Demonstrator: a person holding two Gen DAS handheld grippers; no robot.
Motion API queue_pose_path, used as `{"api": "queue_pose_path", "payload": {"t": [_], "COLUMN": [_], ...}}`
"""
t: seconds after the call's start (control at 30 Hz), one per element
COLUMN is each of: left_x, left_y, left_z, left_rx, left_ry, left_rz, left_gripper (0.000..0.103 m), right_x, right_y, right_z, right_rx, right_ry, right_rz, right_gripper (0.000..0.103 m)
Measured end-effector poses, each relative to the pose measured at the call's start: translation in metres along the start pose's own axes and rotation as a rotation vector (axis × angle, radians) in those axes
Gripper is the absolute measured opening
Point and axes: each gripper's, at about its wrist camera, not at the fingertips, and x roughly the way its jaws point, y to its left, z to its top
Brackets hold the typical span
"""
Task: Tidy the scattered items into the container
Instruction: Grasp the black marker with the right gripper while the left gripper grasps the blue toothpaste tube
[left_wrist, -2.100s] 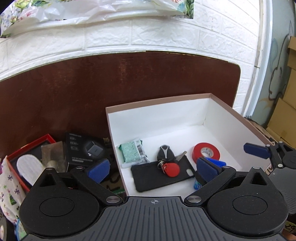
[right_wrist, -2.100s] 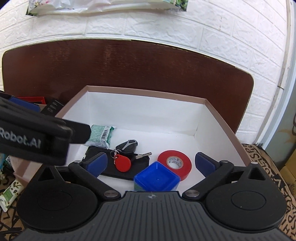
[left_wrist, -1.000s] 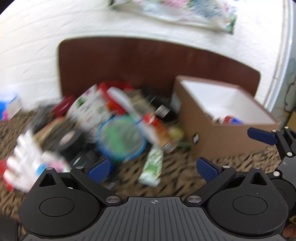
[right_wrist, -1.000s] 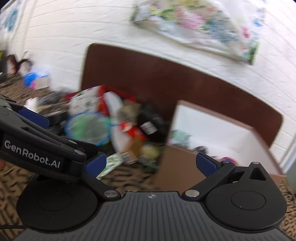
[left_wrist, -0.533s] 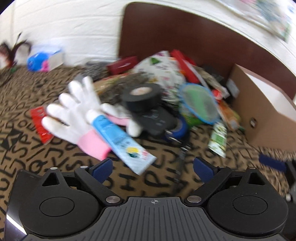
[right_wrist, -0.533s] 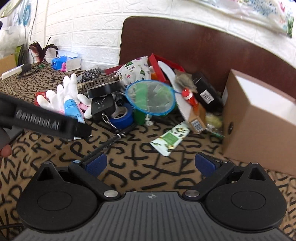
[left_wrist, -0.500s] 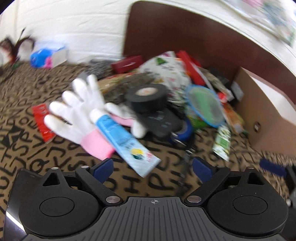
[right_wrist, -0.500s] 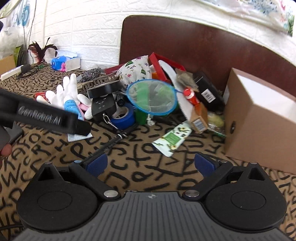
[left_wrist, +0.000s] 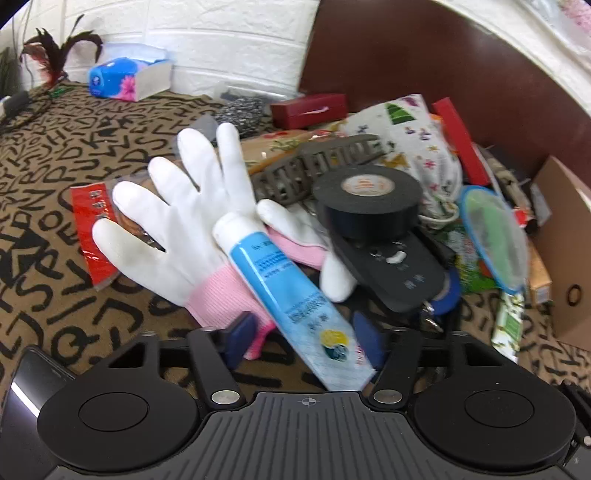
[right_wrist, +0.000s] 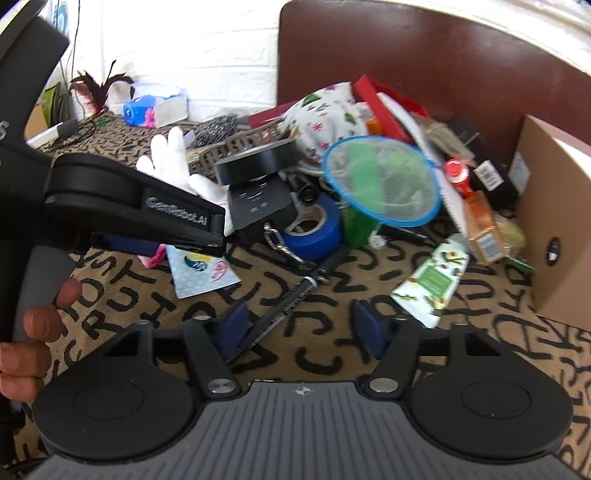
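Observation:
A blue tube (left_wrist: 280, 284) with a white cap lies across a white glove (left_wrist: 173, 229) with a pink cuff. My left gripper (left_wrist: 303, 341) is low over the tube's flat end; its jaws are closing with that end between the pads, and no firm pinch shows. My right gripper (right_wrist: 301, 326) hovers over the patterned cloth; its jaws are closing too, with a thin black rod (right_wrist: 291, 299) lying between them near the left pad. The cardboard box (right_wrist: 554, 221) stands at the right edge.
The pile holds a black tape roll (left_wrist: 369, 206), a blue tape roll (right_wrist: 314, 229), a blue-rimmed mesh net (right_wrist: 384, 184), a green-white tube (right_wrist: 432, 280) and a printed cloth bag (left_wrist: 417, 147). A tissue box (left_wrist: 129, 77) sits far left. A hand (right_wrist: 33, 321) holds the left tool.
Both grippers left the box, swung left over the scattered pile and sank toward it. Both pairs of jaws have narrowed from wide open, and the left now straddles the blue tube's end.

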Motion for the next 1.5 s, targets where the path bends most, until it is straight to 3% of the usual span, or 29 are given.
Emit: {"api": "queue_pose_path", "payload": {"t": [0.03, 0.17, 0.23, 0.37, 0.67, 0.73, 1.0, 1.27, 1.3, 1.33, 1.5], "left_x": [0.001, -0.005, -0.010, -0.028, -0.069, -0.070, -0.048, -0.034, -0.033, -0.032, -0.035], "left_y": [-0.001, 0.003, 0.004, 0.002, -0.012, -0.014, -0.022, -0.027, -0.027, -0.029, -0.032], "left_z": [0.001, 0.003, 0.001, -0.010, -0.047, -0.050, -0.046, -0.042, -0.041, -0.041, -0.040], "left_rx": [0.009, 0.014, 0.034, 0.117, 0.351, 0.363, 0.346, 0.362, 0.365, 0.375, 0.414], "left_ry": [-0.004, -0.008, -0.008, 0.007, 0.082, 0.080, 0.105, 0.118, 0.117, 0.116, 0.126], "left_rz": [0.015, 0.020, 0.012, -0.029, -0.154, -0.162, -0.134, -0.119, -0.115, -0.103, -0.103], "left_gripper": [0.045, 0.028, 0.020, 0.016, 0.012, 0.039, 0.054, 0.054, 0.051, 0.028, 0.028], "right_x": [0.002, -0.003, -0.009, -0.026, -0.075, -0.080, -0.064, -0.052, -0.051, -0.050, -0.051], "right_y": [0.000, -0.003, -0.008, -0.024, -0.050, -0.051, -0.043, -0.043, -0.043, -0.042, -0.038], "right_z": [0.000, -0.002, -0.003, -0.010, -0.045, -0.048, -0.040, -0.033, -0.033, -0.033, -0.035], "right_rx": [0.004, -0.012, -0.014, -0.002, -0.026, -0.027, -0.042, -0.032, -0.037, -0.047, -0.088], "right_ry": [0.007, 0.014, 0.026, 0.043, 0.153, 0.161, 0.126, 0.120, 0.119, 0.117, 0.112], "right_rz": [0.011, 0.040, 0.043, 0.052, 0.078, 0.077, 0.054, 0.058, 0.059, 0.058, 0.053], "right_gripper": [0.052, 0.024, 0.019, 0.011, 0.010, 0.010, 0.013, 0.013, 0.013, 0.014, 0.014]}}
